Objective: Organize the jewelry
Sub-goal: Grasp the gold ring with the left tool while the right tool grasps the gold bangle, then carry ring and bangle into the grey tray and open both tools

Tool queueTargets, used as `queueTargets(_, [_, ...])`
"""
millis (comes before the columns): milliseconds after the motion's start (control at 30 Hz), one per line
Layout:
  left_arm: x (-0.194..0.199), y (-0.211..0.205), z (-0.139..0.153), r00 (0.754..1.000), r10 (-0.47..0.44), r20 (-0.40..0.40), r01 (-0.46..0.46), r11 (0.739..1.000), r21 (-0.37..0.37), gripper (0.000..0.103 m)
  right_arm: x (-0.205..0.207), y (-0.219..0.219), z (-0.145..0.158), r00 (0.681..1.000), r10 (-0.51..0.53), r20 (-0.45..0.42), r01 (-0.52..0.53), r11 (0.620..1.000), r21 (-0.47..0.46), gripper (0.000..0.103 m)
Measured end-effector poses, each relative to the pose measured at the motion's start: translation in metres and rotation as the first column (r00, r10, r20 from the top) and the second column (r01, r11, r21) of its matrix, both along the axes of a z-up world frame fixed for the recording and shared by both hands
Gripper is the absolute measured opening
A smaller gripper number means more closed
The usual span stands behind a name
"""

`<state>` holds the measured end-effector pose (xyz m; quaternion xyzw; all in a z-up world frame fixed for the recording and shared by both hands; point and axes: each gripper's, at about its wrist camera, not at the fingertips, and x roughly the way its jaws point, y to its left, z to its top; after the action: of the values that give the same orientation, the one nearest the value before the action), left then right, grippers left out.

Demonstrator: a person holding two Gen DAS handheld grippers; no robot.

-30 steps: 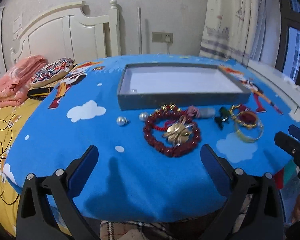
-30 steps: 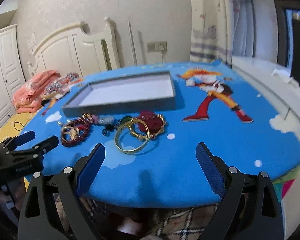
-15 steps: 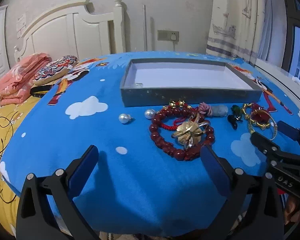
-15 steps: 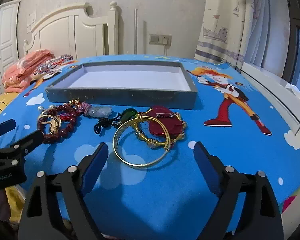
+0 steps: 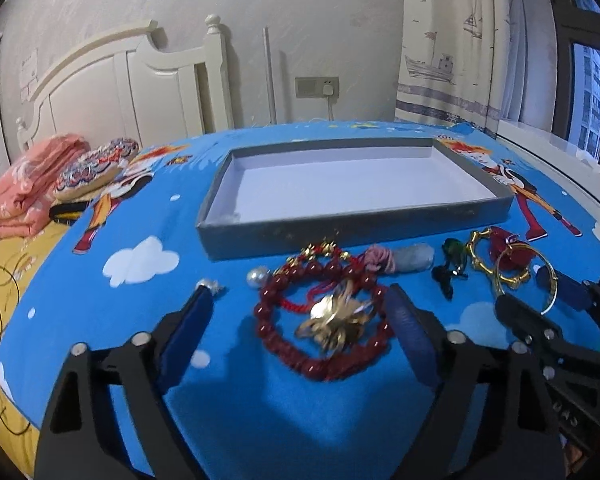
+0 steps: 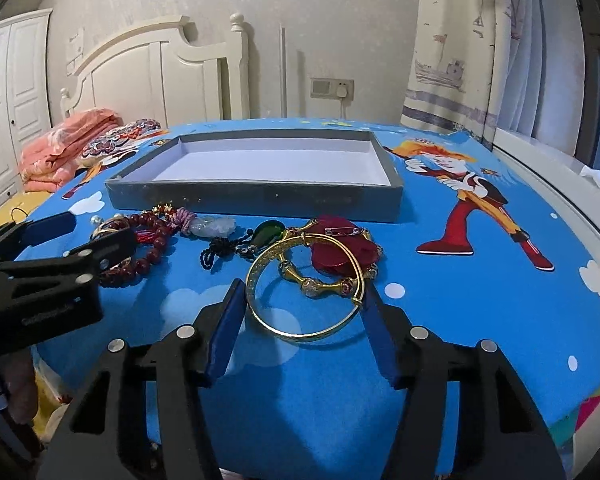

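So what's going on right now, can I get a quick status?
Left claw closing around red bead bracelet, not gripping yet. Right claw closing around gold bangle. Grey tray empty. Nothing in the way.

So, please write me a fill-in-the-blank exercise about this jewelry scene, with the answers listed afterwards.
1. The grey tray holds ____ jewelry.
2. The right gripper brackets the plain ____ bangle, its jaws just closing.
3. The left gripper brackets a bracelet of dark ____ beads, its jaws just closing.
4. The tablecloth is mostly ____.

Missing words: no; gold; red; blue
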<state>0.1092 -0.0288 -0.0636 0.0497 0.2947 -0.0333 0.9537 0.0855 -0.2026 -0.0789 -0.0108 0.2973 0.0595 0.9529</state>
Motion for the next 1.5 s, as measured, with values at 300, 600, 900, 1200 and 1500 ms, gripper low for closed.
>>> queueTargets(300, [-0.005, -0.001, -0.004, 0.999, -0.032, 0.004, 0.032, 0.999, -0.025, 0.013, -0.003, 0.0, 0.002, 1.0, 0.009, 0.003, -0.009, 1.0, 0.012, 0.055])
queueTargets(600, [-0.016, 0.015, 0.014, 0.998, -0.02, 0.066, 0.026, 0.995, -0.092, 0.013, -0.008, 0.006, 0.009, 0.999, 0.03, 0.03, -0.031, 0.999, 0.014, 0.055])
queueTargets(900, [-0.01, 0.019, 0.019, 0.998, -0.011, 0.06, 0.018, 0.993, -0.113, 0.013, 0.002, 0.014, 0.019, 0.998, 0.06, 0.033, -0.061, 0.998, 0.027, 0.055])
queueTargets(1200, [0.01, 0.01, 0.021, 1.0, 0.01, 0.025, -0.007, 0.994, -0.11, 0.013, 0.03, 0.027, 0.035, 0.998, 0.061, 0.032, -0.062, 0.998, 0.014, 0.055])
queueTargets(1500, [0.045, 0.014, 0.038, 1.0, 0.028, 0.003, -0.027, 0.992, -0.121, 0.013, 0.06, 0.03, 0.056, 0.997, 0.055, 0.055, -0.055, 0.998, 0.005, 0.055])
